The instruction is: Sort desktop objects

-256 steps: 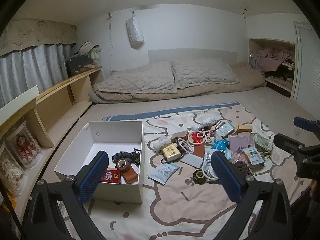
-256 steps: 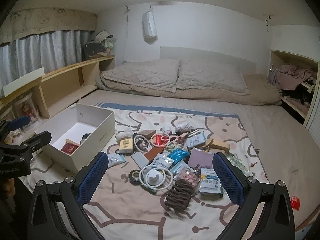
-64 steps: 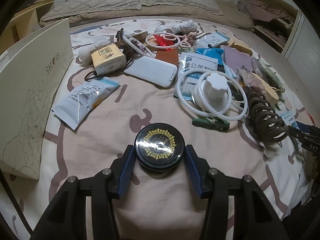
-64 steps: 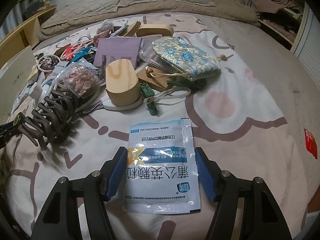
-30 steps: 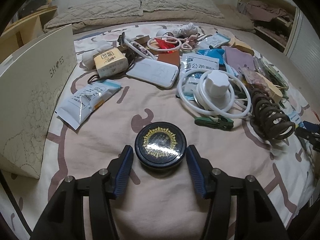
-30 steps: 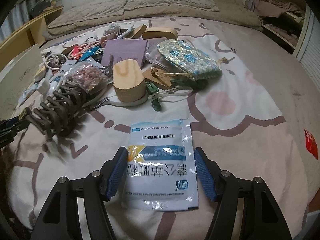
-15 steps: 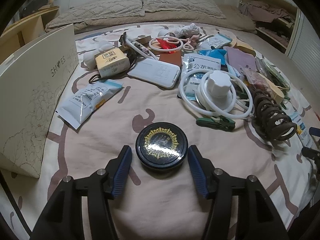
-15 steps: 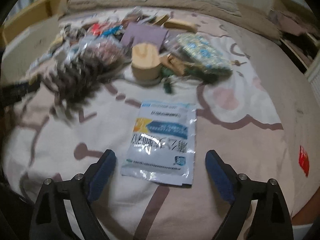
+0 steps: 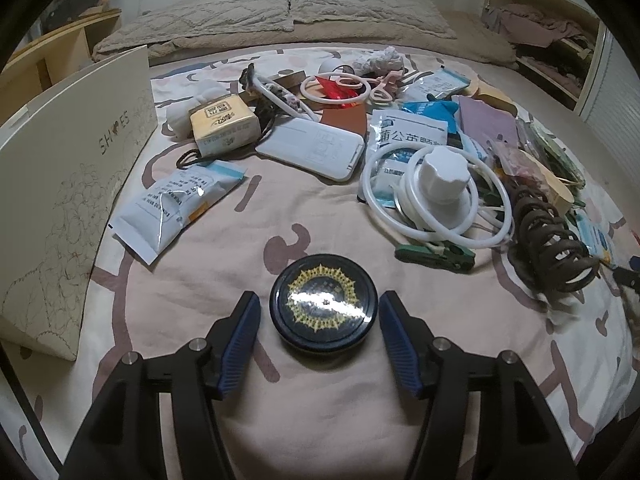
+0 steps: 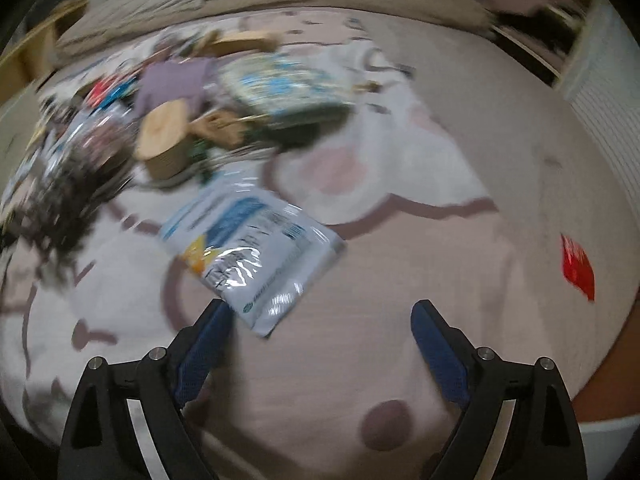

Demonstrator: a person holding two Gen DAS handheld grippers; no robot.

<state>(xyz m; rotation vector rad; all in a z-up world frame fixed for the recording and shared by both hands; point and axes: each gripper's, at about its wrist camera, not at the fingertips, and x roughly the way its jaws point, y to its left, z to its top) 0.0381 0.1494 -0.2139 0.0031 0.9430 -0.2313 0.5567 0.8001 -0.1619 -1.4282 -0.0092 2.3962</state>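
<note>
A round dark tin (image 9: 323, 307) with a gold sunburst lid lies on the patterned blanket, between the blue pads of my left gripper (image 9: 320, 300). Its jaws are opening, and a narrow gap shows on each side of the tin. In the blurred right wrist view, a white and blue sachet (image 10: 248, 256) lies flat on the blanket. My right gripper (image 10: 319, 308) stands wide open just behind it, with bare blanket between its fingers. Only the sachet's near corner reaches the left finger (image 10: 208, 332).
A white shoe box (image 9: 68, 184) stands at the left. Beyond the tin lie a sachet (image 9: 176, 208), a green clip (image 9: 436, 255), a white coiled tube (image 9: 440, 184) and a brown hair claw (image 9: 548, 248). A wooden oval box (image 10: 164, 148), a floral pouch (image 10: 280, 84) and a red packet (image 10: 578, 266) show in the right wrist view.
My left jaws have spread a little away from the tin. My right jaws have opened wide off the sachet and the gripper has swung right, so the sachet now lies ahead to the left.
</note>
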